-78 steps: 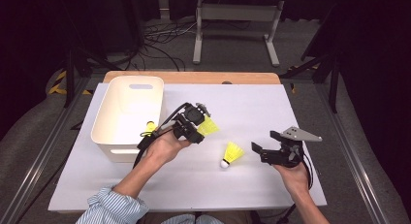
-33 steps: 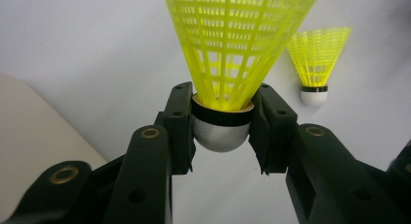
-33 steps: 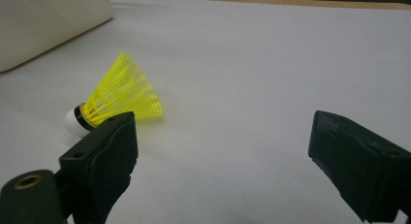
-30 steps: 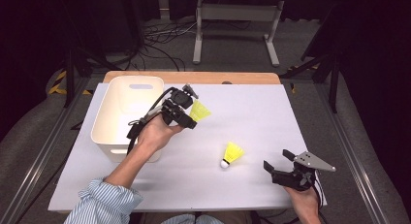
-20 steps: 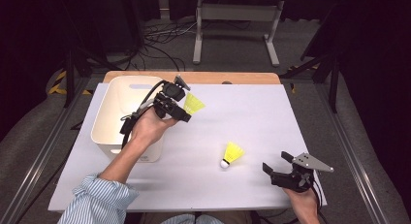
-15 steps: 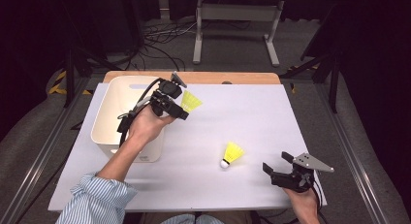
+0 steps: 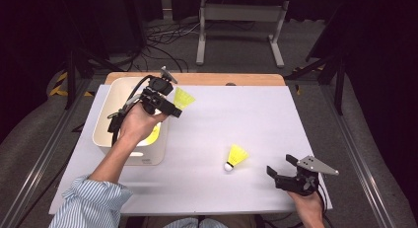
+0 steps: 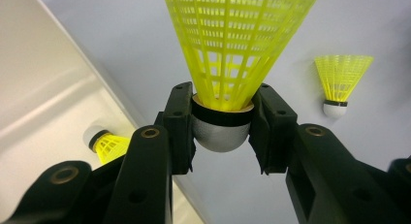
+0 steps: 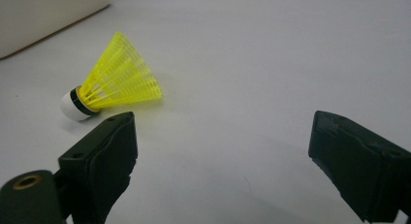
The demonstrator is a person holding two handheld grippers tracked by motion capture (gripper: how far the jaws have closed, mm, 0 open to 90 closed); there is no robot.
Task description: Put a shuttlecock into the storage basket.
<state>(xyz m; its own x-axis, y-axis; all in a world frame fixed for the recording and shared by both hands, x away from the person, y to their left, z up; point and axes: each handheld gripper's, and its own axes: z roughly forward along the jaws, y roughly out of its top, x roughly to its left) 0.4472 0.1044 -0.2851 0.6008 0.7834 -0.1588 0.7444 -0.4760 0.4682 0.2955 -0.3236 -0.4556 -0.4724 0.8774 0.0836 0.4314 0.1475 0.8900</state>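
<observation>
The left tongs (image 8: pixel 223 132) are clamped on the round tip of a yellow shuttlecock (image 8: pixel 232 49) and hold it up by the rim of the white bin (image 7: pixel 111 139). One shuttlecock in the bin (image 8: pixel 109 144) lies at the bottom. The right tongs (image 9: pixel 223 156) are wide apart, holding nothing, near the shuttlecock on the table (image 9: pixel 114 86).

A white sheet (image 7: pixel 236 119) covers the wooden table (image 7: pixel 231 79). A white bin (image 7: pixel 114 139) sits left; right of it lies one yellow shuttlecock (image 7: pixel 235 157), seemingly tipped sideways.
</observation>
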